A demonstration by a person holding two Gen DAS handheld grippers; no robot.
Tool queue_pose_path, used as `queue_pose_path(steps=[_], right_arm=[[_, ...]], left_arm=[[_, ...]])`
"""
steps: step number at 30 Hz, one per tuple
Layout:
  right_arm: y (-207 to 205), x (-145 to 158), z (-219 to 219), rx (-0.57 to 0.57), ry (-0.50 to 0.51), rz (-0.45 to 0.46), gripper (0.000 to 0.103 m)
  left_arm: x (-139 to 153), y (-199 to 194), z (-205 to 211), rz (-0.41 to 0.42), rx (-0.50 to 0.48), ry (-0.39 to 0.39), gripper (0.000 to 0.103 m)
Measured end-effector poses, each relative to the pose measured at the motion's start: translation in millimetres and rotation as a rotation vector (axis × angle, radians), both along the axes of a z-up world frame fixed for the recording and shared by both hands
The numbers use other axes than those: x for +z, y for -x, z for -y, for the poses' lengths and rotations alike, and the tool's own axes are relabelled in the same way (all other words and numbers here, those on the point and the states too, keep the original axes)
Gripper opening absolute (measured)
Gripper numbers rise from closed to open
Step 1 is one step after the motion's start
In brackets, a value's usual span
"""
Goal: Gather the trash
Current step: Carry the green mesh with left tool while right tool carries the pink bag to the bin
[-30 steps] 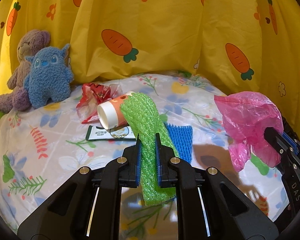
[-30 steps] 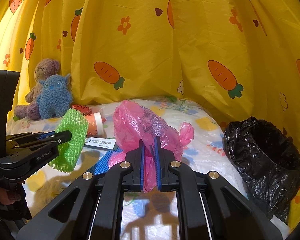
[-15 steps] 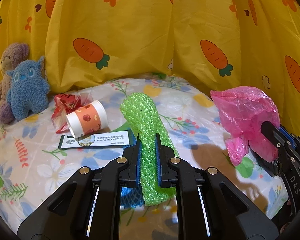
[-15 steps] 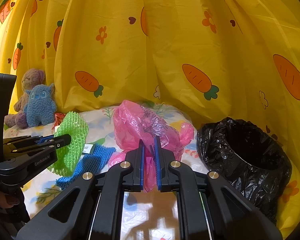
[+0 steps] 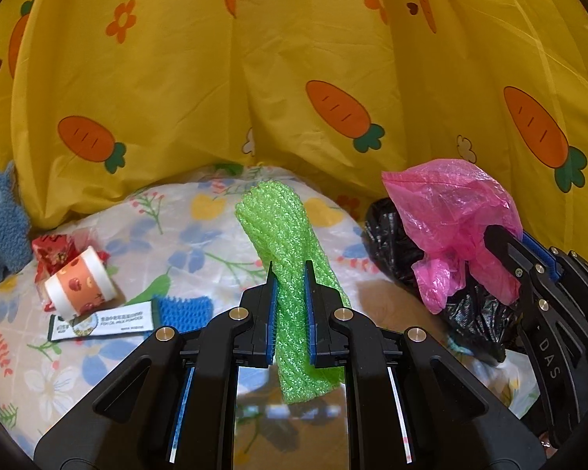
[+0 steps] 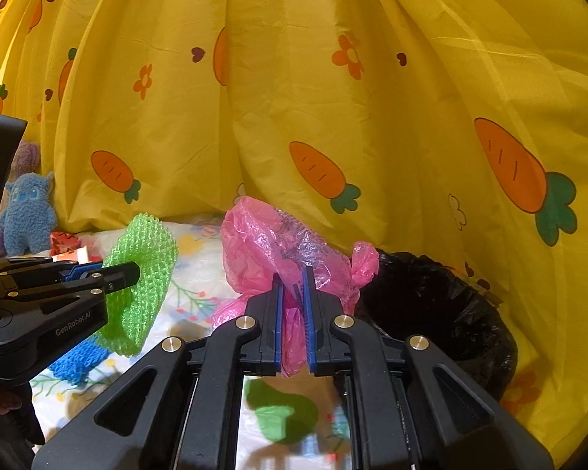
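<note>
Left fingers (image 5: pixel 290 274): clamped on green foam net (image 5: pixel 290 235).
Right fingers (image 6: pixel 293 276): pinching pink bag (image 6: pixel 278 243).
Bin bag (image 6: pixel 443 305): at three o'clock.
Advice: carry both over its mouth before releasing.

Ahead of me a yellow curtain (image 6: pixel 333 98) printed with carrots, flowers and hearts hangs in deep folds, lit warmly. Below it I see a white floral bedsheet (image 5: pixel 200 235) spread out.
</note>
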State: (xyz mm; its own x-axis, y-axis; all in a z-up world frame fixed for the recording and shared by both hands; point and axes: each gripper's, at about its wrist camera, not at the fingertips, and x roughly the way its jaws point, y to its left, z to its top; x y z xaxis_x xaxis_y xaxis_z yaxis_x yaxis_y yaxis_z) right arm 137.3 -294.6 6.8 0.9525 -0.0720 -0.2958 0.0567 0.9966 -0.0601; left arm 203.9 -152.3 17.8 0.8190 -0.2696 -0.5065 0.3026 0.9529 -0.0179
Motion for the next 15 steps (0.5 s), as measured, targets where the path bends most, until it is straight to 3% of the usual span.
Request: queue_pose_path(steps=[15], right_arm=[[-23.3,-9.5,90.9,-0.318,0.065,0.03,0.01]], left_arm=[[4.5,-54.8,111.5,0.002,-0.271,0.089,0.011]])
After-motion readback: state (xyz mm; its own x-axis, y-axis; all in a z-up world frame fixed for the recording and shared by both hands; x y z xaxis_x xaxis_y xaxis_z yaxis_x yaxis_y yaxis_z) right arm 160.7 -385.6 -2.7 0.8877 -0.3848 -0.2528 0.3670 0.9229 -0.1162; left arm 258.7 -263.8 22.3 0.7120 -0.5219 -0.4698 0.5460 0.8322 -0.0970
